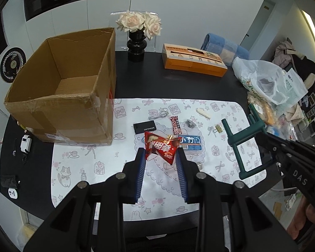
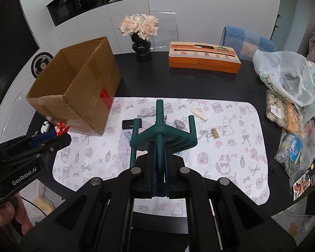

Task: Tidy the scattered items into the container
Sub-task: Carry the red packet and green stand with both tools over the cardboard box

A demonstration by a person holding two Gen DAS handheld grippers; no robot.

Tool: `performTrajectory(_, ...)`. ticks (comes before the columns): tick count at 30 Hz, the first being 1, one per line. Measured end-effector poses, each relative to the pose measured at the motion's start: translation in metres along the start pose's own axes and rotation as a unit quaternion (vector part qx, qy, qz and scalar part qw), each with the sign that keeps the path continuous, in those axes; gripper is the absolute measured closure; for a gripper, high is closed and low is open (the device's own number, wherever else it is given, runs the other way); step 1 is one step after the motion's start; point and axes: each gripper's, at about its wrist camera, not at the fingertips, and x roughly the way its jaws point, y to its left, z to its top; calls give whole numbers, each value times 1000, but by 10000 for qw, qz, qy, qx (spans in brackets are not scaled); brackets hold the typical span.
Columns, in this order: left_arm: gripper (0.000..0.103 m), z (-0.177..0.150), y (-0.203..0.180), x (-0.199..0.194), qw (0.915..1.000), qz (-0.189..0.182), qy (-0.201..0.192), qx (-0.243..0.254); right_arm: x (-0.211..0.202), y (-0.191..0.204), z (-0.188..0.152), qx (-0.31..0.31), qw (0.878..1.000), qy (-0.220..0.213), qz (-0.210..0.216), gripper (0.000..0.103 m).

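The box sits at the upper left of the left wrist frame, top open, flaps gone ragged and taped, its floor bare as far as the view reaches; it stands on the dark counter with one corner over the printed mat. Both loads probably go there next, so each should be carried above the near rim before letting go, one at a time, since the two tools would crowd the opening. The right gripper is clenched on the rack, a dark green plastic frame with several upright pegs; its fingers pinch one central bar, so the piece may swing and should be kept level and lowered inside rather than dropped. The left gripper is closed on the packet, a red crinkled foil snack bag with white lettering, held by its lower edge, light and unlikely to slip. Still on the mat at frame centre lie a blue pack, a black card case, a striped bar, a pale stick and a gold clip.
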Motion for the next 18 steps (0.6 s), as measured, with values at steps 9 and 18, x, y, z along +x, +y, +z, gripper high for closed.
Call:
performTrajectory(9, 74, 14, 39, -22, 9986, 146, -293, -412, 1, 45, 29, -368, 9988, -169, 283, 97)
performTrajectory(18, 74, 23, 87, -35, 9948, 392, -461, -824, 15, 101, 58, -794, 9946, -226, 622, 97)
